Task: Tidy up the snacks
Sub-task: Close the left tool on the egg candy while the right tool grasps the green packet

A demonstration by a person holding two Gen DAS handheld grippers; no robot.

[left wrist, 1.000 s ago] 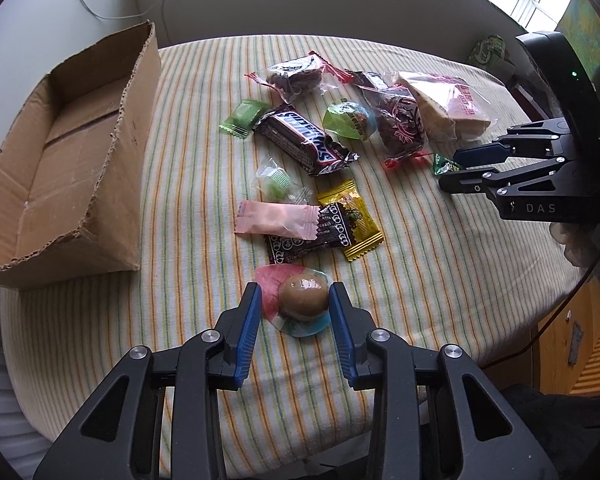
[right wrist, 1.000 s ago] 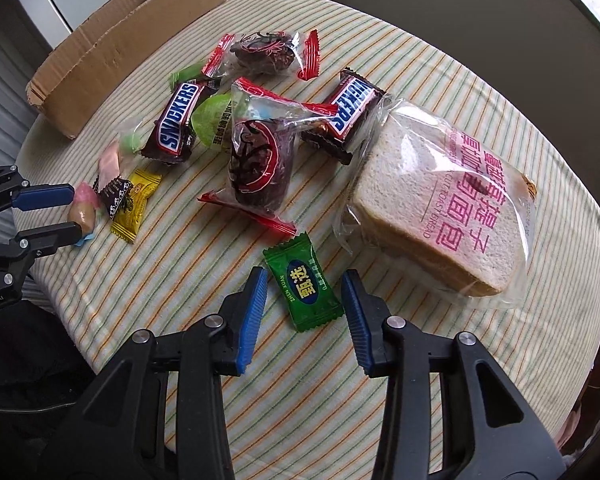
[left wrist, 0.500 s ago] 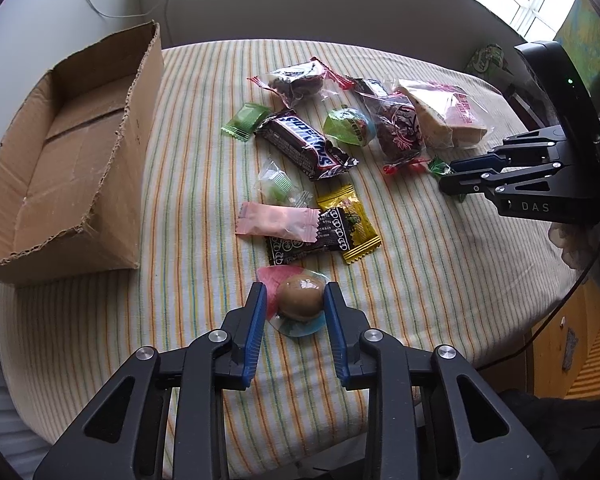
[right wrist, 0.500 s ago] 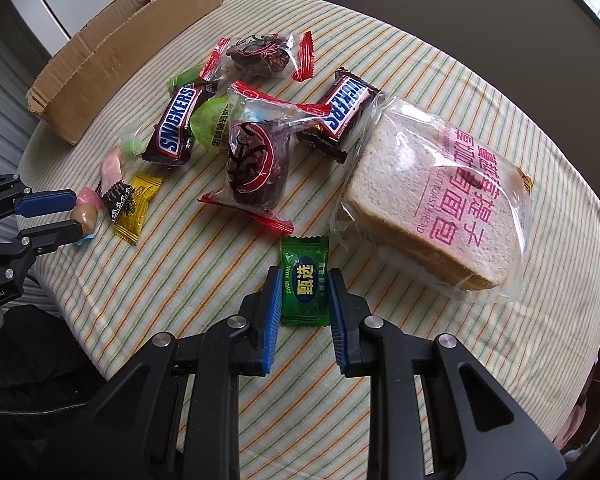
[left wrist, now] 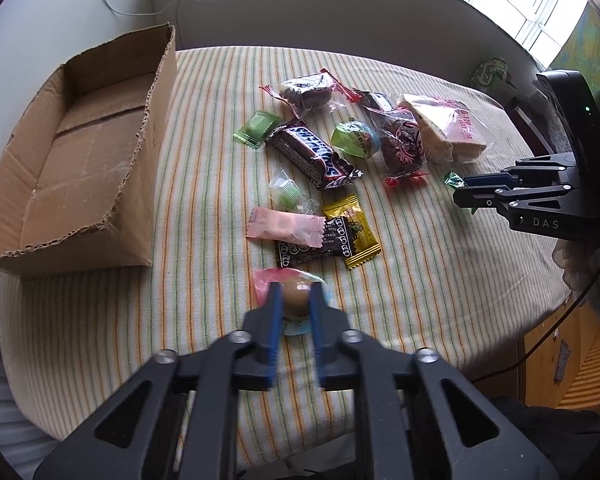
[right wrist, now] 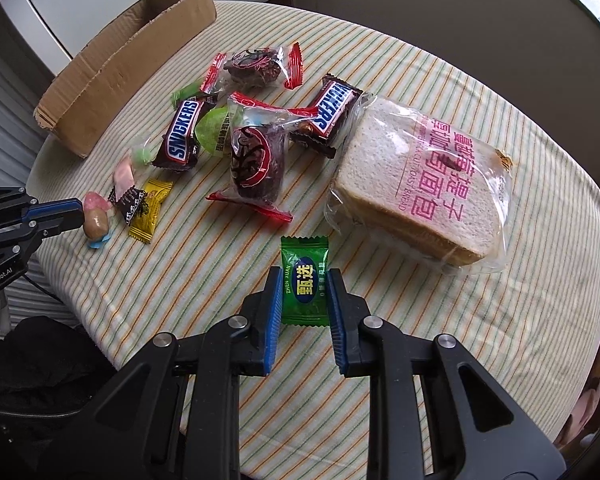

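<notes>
Left wrist view first: my left gripper (left wrist: 294, 300) is pinching the round brown candy (left wrist: 296, 298), its blue pads pressed on either side of the ball while the clear wrapper with pink and blue ends spills out around them. I took it by the hard middle because the loose film would slip. It sits at the near edge of the striped tablecloth (left wrist: 204, 184), nearest of the whole scatter, so it made sense as my left hand's pick. The cardboard box (left wrist: 80, 168) stands open on the left, far enough that I judge it the place these snacks should go, and its low near wall should let me carry the candy in over the top. In the right wrist view my right gripper (right wrist: 305, 292) is closed on the green candy packet (right wrist: 305, 280), fingers against its two long edges, the packet flat on the cloth just near of the bagged bread (right wrist: 420, 188). Gripping across the narrow width keeps the flat wrapper from folding. The two Snickers bars (right wrist: 182, 136), the dark cakes in red-trimmed wrappers (right wrist: 256, 160) and the small sweets lie untouched between box and bread, still to be gathered.
</notes>
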